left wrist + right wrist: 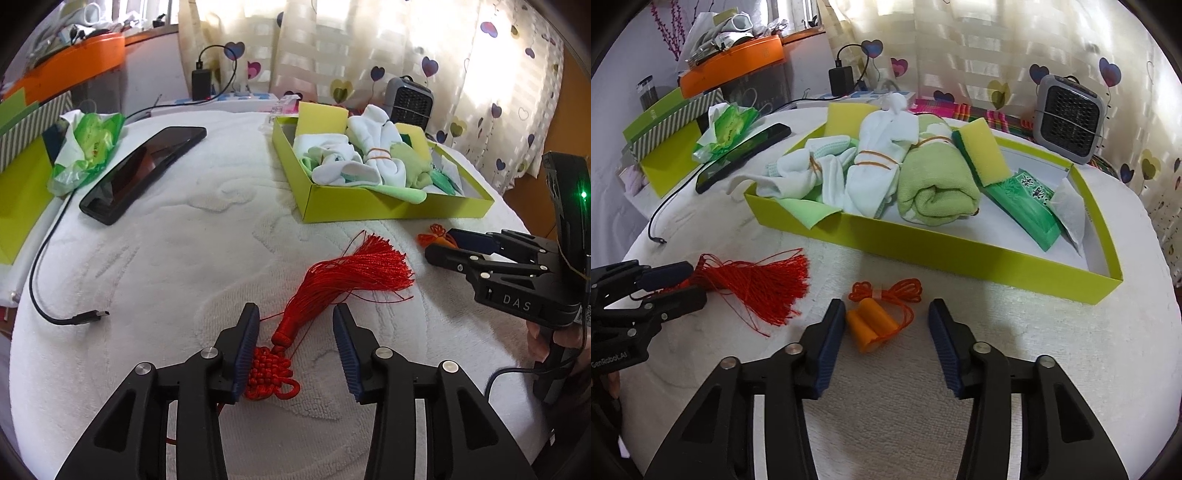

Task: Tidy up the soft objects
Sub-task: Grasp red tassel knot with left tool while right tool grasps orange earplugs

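Socks, towel and sponges already in green box (979, 264); before it, red tassel knot (314, 314) and orange earplugs (873, 325) (unboxed) between spread left gripper (295, 347) and right gripper (886, 339).

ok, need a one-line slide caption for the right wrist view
Open right gripper straddles orange earplugs on the white towel, in front of the green box of bundled socks.

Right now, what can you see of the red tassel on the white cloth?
The red tassel lies flat on the white towel-like cloth, in front of the green box. Its silky threads fan out toward the box; a bound neck joins them to a woven knot with a small loop. The open left gripper straddles the neck, one finger against the knot.
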The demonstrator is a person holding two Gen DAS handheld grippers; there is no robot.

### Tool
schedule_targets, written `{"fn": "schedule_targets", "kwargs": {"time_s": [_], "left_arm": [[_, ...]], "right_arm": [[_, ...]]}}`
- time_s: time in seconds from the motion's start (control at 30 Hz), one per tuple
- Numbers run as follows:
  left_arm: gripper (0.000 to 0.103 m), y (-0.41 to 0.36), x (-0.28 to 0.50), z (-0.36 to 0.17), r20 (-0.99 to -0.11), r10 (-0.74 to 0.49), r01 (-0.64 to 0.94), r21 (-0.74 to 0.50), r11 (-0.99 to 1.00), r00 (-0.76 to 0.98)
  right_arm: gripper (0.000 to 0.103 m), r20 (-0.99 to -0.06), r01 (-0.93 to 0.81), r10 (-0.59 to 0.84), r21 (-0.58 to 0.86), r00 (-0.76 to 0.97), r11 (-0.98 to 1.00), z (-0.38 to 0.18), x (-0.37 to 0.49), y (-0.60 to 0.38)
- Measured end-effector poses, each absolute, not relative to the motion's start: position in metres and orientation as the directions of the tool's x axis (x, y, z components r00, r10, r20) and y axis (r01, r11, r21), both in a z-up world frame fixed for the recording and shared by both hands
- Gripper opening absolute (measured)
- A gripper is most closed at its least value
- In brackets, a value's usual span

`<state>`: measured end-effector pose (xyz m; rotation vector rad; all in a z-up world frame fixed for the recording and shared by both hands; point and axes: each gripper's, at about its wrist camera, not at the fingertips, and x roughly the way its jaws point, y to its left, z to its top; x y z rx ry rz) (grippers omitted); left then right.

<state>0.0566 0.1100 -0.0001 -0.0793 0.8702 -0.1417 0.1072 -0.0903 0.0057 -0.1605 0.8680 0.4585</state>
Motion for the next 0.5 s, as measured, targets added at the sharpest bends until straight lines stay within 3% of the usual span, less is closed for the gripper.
{"fn": "schedule_targets", "kwargs": {"time_s": [0.13,0.27,0.4,0.5], "left_arm": [[0.039,0.1101,0.0569,-0.0001,-0.755,-0.156,0.091,-0.127,0.988,0.637],[0.030,0.1122,0.0573,0.0001,-0.754,-0.139,0.072,-0.121,0.990,0.642],[0.024,0.1152,0.0580,0.0003,-0.753,-0.133,0.060,-0.124,0.991,0.645],[0.013,0.1166,0.0580,-0.0003,-0.753,-0.134,0.056,-0.128,0.990,0.644]], "right_arm": [[0.040,-0.765,-0.446,0.317,0.044,0.561,0.894,0.0057,0.1071,-0.0908],[0.031,-0.762,-0.436,0.318,0.051,0.564,0.898,0.0060,0.1073,-0.0936],[0.030,-0.760,-0.430,0.320,0.060,0.565,0.901,0.0062,0.1078,-0.0951],[0.030,-0.760,-0.429,0.322,0.062,0.565,0.901,0.0063,0.1075,-0.0955]]}}
